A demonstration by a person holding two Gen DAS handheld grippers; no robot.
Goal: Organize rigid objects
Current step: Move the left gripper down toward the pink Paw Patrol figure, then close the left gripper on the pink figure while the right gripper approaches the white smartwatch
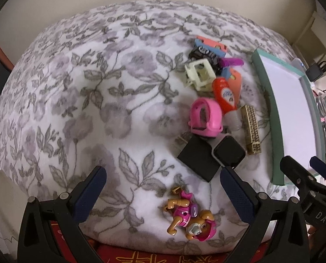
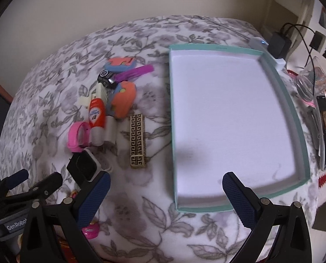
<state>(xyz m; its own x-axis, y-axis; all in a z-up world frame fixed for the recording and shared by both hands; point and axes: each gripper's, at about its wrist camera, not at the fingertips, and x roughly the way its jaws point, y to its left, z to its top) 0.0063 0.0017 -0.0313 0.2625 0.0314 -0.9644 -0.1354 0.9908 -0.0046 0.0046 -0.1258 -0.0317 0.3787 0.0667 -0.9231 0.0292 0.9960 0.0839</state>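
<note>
Both grippers stand wide open and empty. The left gripper [image 1: 163, 188] frames the toy pup [image 1: 190, 217] at six o'clock; the empty tray [image 2: 174, 118] waits at three. Next likely: descend, pinch the pup.

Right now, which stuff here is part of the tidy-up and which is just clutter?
Job items:
teal tray
pup figure
pink toy watch
orange tube
gold patterned box
smartwatch
black box

Clutter:
charger
cables
floral blanket
</note>
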